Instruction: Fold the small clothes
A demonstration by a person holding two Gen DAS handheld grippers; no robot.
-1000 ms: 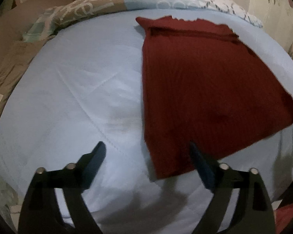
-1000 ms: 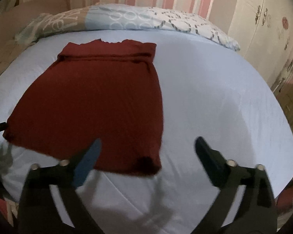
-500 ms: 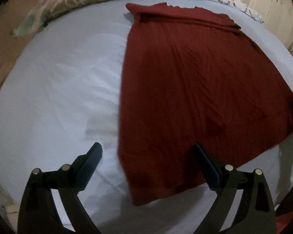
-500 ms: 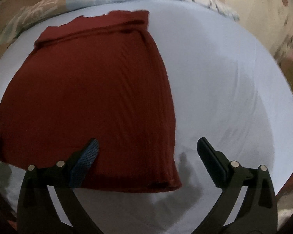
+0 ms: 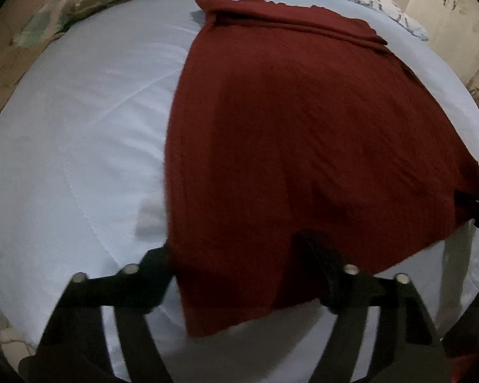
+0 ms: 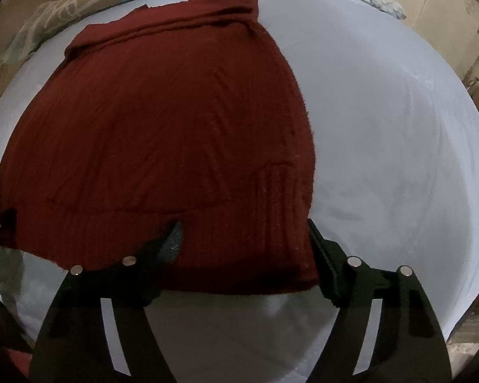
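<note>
Left wrist view: dark red ribbed knit garment (image 5: pixel 303 143) lies flat on light blue bed sheet (image 5: pixel 79 143). Both tools, left (image 5: pixel 236 255) & right (image 6: pixel 244 239), closing astride near hem corners, nothing gripped yet. Soft, limp, light fabric; pinch corners.

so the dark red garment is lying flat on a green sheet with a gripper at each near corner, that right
Not quite: the sheet is pale blue, not green, as both wrist views show. The rest holds. The dark red garment lies flat on it, the left gripper straddles its near left corner and the right gripper its near right corner, both with jaws closing around the fabric.
</note>
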